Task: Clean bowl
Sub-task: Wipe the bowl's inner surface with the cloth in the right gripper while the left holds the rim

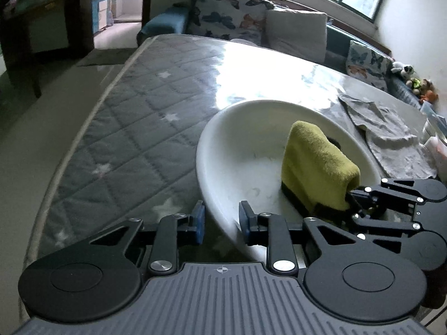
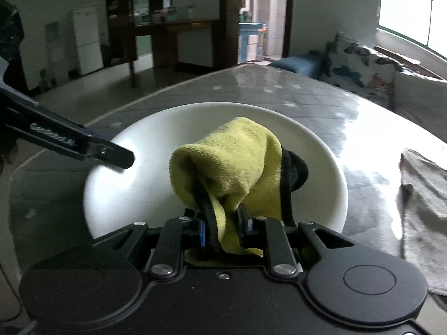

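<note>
- My right claw (image 2: 222, 227) grips the yellow cloth (image 2: 232, 162) inside the white bowl (image 2: 321, 162).
- My left claw (image 1: 221, 223) straddles the bowl's rim, parted around it.
- Bowl sits on the worktop (image 1: 125, 128), beside a grey rag (image 1: 391, 139).

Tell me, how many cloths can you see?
2. A yellow-green cloth is clamped in the right gripper, inside the bowl. A grey cloth lies flat on the table to the bowl's right. Others may be out of view.

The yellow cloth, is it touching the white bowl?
Touching: the left wrist view shows the cloth, pinched by the right gripper, resting on the bowl's inside.
</note>
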### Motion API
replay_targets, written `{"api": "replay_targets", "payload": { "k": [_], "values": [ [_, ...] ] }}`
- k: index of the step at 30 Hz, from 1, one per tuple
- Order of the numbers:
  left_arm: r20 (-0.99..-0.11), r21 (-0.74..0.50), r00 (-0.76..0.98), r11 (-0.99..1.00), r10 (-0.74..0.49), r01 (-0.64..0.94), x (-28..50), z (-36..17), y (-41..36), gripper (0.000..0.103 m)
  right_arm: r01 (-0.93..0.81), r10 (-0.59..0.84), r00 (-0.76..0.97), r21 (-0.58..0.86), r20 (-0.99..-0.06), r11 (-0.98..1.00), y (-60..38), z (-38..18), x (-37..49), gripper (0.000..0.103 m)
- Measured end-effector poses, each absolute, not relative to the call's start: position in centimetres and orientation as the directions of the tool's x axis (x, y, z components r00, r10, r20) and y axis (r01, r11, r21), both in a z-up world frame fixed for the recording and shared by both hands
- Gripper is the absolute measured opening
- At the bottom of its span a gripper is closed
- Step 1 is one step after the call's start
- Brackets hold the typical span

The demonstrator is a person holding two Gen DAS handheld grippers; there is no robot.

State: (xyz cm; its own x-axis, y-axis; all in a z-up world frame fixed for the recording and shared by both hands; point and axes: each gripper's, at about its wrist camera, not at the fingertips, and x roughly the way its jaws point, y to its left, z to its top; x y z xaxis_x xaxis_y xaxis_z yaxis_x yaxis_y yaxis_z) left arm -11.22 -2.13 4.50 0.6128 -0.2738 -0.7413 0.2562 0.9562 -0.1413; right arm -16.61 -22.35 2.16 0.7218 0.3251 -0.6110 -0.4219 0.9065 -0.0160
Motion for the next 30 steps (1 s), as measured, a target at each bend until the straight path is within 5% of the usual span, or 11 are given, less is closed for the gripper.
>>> {"api": "replay_targets", "payload": {
  "k": [17, 30],
  "values": [
    [-0.743, -0.082, 0.633, 0.968, -0.219, 0.238, -4.2, 4.7, -6.2, 0.026, -0.338, 0.275, 0.786, -0.014, -0.554, 0.941, -24.9, 0.4, -11.2, 0.022],
    [-0.748, -0.109, 0.612, 0.957, -0.257, 0.269, -2.5, 4.1, -6.1, 0.03, -0.36, 0.263, 0.75, -0.04, -0.607, 0.932, -23.4, 1.3, -9.6, 0.022]
  ]
}}
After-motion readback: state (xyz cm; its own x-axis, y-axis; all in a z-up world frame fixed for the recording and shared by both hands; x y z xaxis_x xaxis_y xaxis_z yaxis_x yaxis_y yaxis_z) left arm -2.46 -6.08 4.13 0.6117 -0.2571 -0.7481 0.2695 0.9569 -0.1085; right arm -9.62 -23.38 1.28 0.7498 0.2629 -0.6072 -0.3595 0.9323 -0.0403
